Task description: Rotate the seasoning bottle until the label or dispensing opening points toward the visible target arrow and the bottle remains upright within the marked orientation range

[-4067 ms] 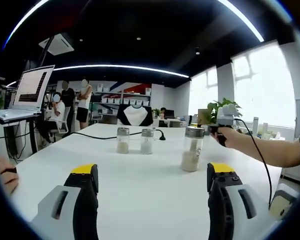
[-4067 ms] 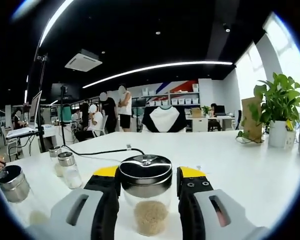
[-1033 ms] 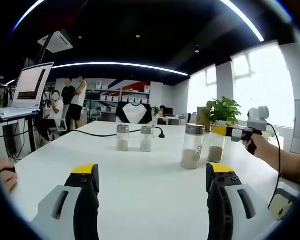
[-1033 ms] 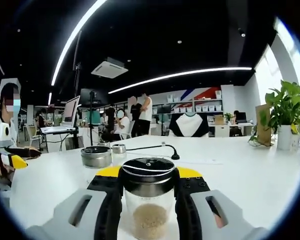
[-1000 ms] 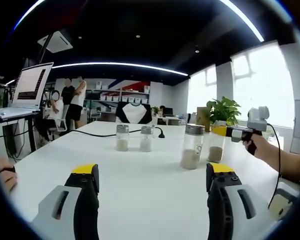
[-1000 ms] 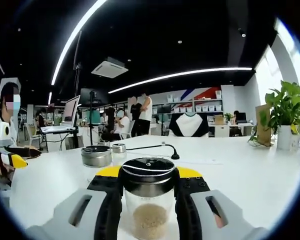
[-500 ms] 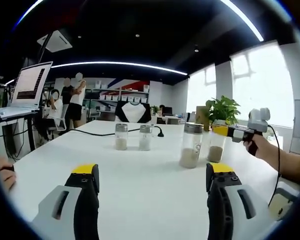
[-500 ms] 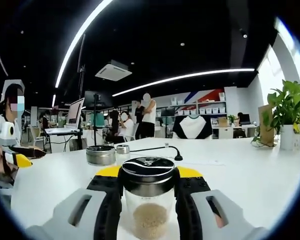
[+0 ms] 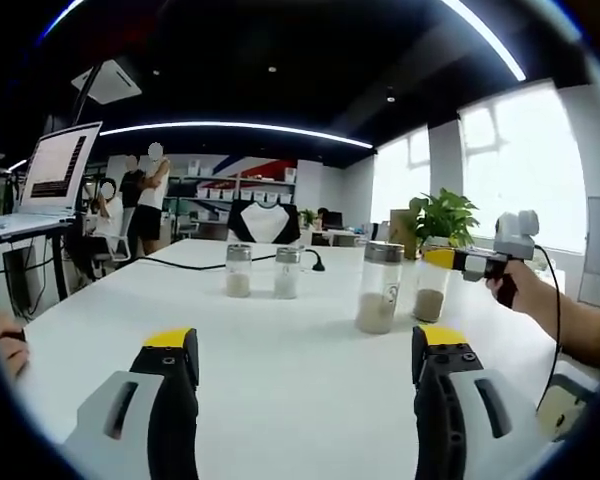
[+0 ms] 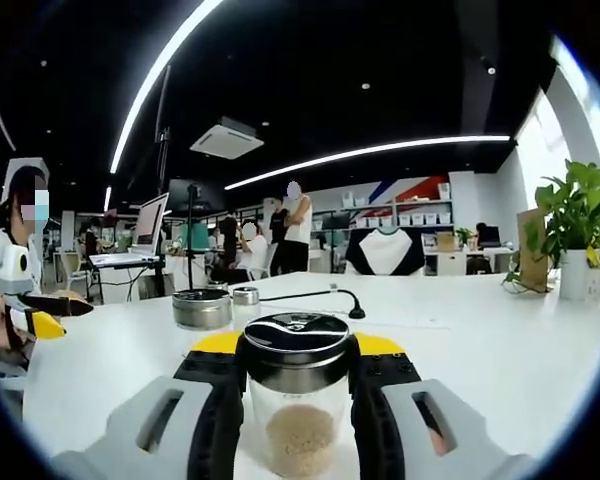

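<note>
Yellow-tipped right gripper [image 10: 296, 375] clamping a glass seasoning bottle [image 10: 297, 405] by both sides, just under its chrome lid [image 10: 297, 345]. Standing upright on the white table [image 10: 500, 330], pale granules filling the bottom. Label and dispensing opening direction: cannot tell.

Left gripper [image 9: 305, 355] hovering over the table [image 9: 280, 350], jaws spread wide, gripping nothing.

Seen from the left gripper view: right gripper [image 9: 448, 262] reaching in from the right, held by a hand [image 9: 512, 287], closing on the same seasoning bottle [image 9: 430, 293]. Standing just beside it, a taller jar [image 9: 379, 288]. Farther back, two small shakers [image 9: 260, 272] sitting side by side, near a black cable [image 9: 185, 264].

Seen from the right gripper view: another chrome-lidded jar [image 10: 202, 309] sitting beyond the held bottle. Potted plant [image 10: 572, 235] standing at the table's far right. Laptop [image 9: 50, 180] sitting on a stand at the left. People standing [image 9: 140, 200] in the background.
</note>
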Tool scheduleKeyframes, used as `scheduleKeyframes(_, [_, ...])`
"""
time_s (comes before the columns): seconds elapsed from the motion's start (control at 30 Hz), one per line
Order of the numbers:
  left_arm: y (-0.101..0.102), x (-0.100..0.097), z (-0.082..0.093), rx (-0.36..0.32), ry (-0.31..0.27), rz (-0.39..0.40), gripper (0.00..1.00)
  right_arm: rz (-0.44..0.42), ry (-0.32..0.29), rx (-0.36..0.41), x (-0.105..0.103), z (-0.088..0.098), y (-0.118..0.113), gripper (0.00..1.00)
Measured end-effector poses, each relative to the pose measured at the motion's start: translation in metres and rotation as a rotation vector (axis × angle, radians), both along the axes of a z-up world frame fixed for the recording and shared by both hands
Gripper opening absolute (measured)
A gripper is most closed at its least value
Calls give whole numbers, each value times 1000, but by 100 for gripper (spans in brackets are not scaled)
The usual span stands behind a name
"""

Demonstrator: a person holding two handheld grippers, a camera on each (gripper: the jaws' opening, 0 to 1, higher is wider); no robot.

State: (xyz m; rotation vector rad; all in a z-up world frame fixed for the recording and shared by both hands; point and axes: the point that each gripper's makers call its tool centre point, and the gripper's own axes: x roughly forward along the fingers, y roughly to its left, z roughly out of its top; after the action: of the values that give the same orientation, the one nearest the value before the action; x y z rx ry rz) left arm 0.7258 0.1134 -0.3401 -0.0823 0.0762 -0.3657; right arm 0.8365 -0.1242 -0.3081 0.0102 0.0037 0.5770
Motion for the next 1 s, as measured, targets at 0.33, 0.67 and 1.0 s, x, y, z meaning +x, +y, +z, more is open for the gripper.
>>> scheduleKeyframes(0.33, [0,1,-2,-3,3,3,92,-16,-12,-5,-1,-1,-1,38])
scheduleKeyframes(0.67, [-1,2,-4,-6,8,0,92,-52,-27,-9,-3,-2,-2,38])
scheduleKeyframes(1.0, [0,1,-4,-8,9,4,92,-91,-17,-16,-4,-2,-3,38])
